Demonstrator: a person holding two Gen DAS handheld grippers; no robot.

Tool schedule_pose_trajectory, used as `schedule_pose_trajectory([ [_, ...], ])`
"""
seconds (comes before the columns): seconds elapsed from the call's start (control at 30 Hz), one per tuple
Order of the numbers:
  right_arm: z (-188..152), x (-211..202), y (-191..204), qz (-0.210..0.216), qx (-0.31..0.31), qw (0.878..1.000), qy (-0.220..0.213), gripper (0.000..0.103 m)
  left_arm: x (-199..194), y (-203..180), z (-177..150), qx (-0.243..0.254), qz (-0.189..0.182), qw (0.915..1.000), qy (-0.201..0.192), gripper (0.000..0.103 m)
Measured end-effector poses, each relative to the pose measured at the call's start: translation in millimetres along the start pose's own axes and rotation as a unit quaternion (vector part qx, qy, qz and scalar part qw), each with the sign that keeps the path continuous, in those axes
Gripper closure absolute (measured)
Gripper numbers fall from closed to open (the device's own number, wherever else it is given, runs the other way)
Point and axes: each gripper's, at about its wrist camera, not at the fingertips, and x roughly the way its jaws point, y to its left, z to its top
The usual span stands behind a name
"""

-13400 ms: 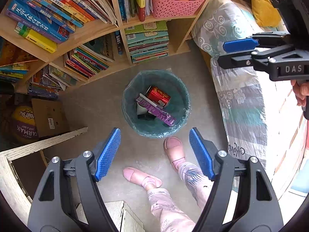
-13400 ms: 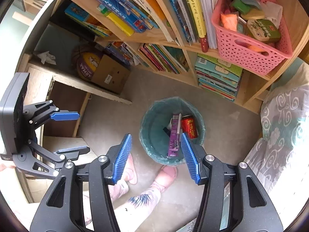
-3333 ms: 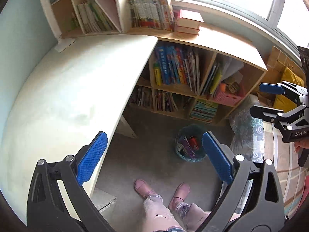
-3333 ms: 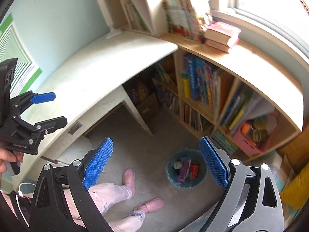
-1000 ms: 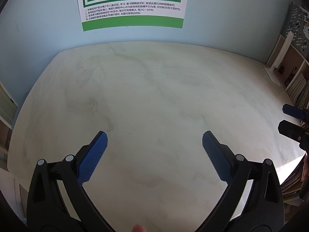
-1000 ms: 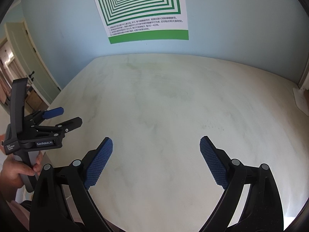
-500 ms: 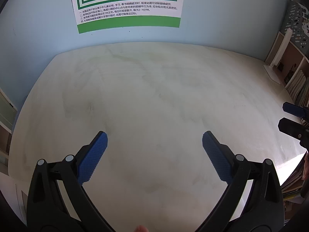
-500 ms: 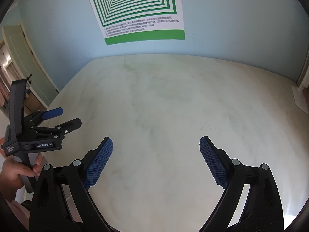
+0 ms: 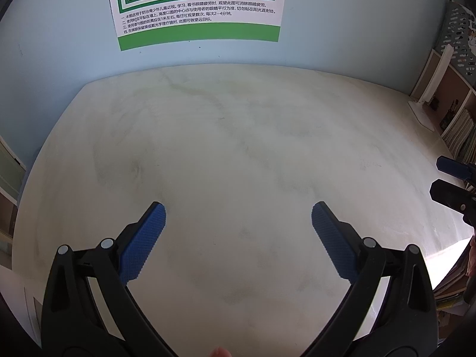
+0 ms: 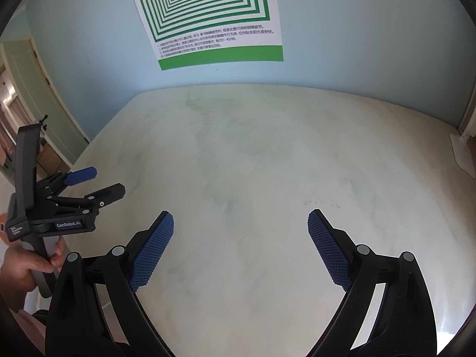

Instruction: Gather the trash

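Note:
Both wrist views look across a pale marbled desk top (image 9: pixel 238 154) (image 10: pixel 267 160) toward a light blue wall. No trash and no bin show in either view. My left gripper (image 9: pixel 238 211) is open above the desk, nothing between its blue pads. It also appears at the left of the right wrist view, left gripper (image 10: pixel 108 183), held by a hand (image 10: pixel 20 270), jaws apart. My right gripper (image 10: pixel 241 218) is open and empty too. Its fingertips (image 9: pixel 446 166) poke in at the right edge of the left wrist view.
A green-and-white concentric-square poster (image 9: pixel 196 6) (image 10: pixel 214 17) hangs on the wall behind the desk. At the desk's right end stand a white lamp base (image 9: pixel 422 113) and shelves with books (image 9: pixel 461 136). A doorway (image 10: pixel 17 110) lies to the left.
Both views have tilted slightly upward over the last second, so the poster and desk's far edge sit lower in frame. Both grippers stay open. Before that they swung up from the bin on the floor.

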Motion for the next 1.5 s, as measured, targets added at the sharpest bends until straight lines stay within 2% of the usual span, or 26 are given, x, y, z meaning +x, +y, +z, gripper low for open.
schedule_pose_trajectory([
  [0.5,-1,2,-5,-0.003,0.012,1.0,0.001,0.012,-6,-7,4,0.007,0.006,0.9995,-0.029,0.007],
  [1.0,-1,5,-3,-0.004,0.011,1.0,0.0,0.012,-7,-1,6,0.015,-0.001,0.9995,-0.028,0.007],
  [1.17,-1,5,-3,-0.005,0.011,1.0,0.0,0.012,-12,-3,7,0.02,0.005,0.999,-0.04,0.007],
  [1.5,-1,9,-4,-0.003,0.011,1.0,0.002,0.012,-9,-2,6,0.019,0.015,0.999,-0.039,0.007],
])
